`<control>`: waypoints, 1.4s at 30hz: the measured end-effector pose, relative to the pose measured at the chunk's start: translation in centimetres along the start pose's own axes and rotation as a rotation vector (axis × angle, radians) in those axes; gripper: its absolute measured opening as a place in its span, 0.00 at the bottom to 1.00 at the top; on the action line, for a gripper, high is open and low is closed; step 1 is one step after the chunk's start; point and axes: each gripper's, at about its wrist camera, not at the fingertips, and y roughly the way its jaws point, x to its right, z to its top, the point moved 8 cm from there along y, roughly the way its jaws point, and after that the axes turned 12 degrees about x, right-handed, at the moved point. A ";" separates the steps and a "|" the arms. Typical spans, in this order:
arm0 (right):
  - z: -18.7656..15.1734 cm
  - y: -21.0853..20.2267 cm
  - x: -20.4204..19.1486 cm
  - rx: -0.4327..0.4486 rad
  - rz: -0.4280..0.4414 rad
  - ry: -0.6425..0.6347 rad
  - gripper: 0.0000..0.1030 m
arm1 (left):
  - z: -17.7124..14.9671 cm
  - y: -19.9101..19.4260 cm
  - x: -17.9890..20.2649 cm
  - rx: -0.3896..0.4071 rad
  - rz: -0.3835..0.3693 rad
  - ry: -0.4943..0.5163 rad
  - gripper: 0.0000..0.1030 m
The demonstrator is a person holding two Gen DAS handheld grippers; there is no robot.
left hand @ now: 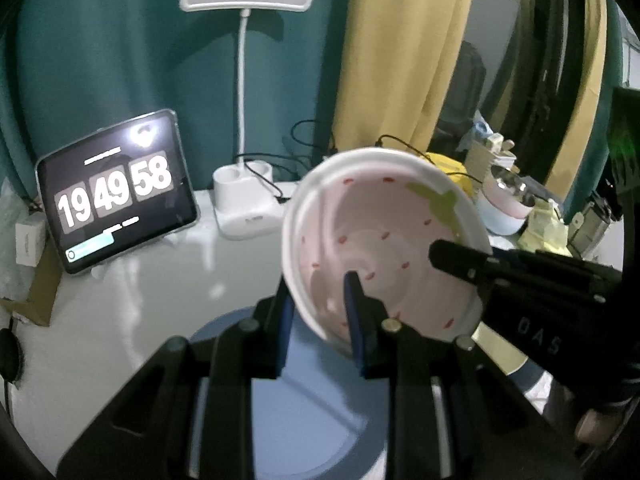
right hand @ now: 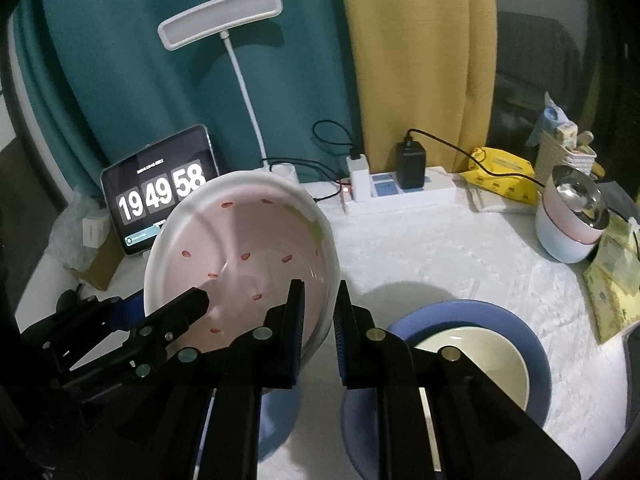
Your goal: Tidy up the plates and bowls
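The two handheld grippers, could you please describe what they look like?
Both are matte black plastic. The left gripper and right gripper each have two flat fingers faced with blue pads, plus round silver fasteners on the linkages. White letters reading "DAS" mark the right one's side. No cables or sleeves are visible.

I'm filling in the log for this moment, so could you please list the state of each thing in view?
Strawberry bowl: lifted, tilted, gripped at both rims.
Left gripper: shut on the bowl's rim.
Right gripper: shut on the opposite rim.
Blue plate: flat on the table.
Cream bowl: upright on the blue plate.
Tablet: on, propped, reading 19 49 58.
Desk lamp: unlit.
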 end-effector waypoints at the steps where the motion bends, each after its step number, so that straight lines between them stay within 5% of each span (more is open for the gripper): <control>1: 0.0 -0.2 0.3 0.002 -0.001 0.003 0.15 | 0.0 0.0 0.3 -0.001 -0.002 0.003 0.24; 42: -4.6 -4.0 12.4 -0.023 -0.061 0.129 0.15 | -3.9 2.2 12.3 -0.106 -0.074 0.119 0.24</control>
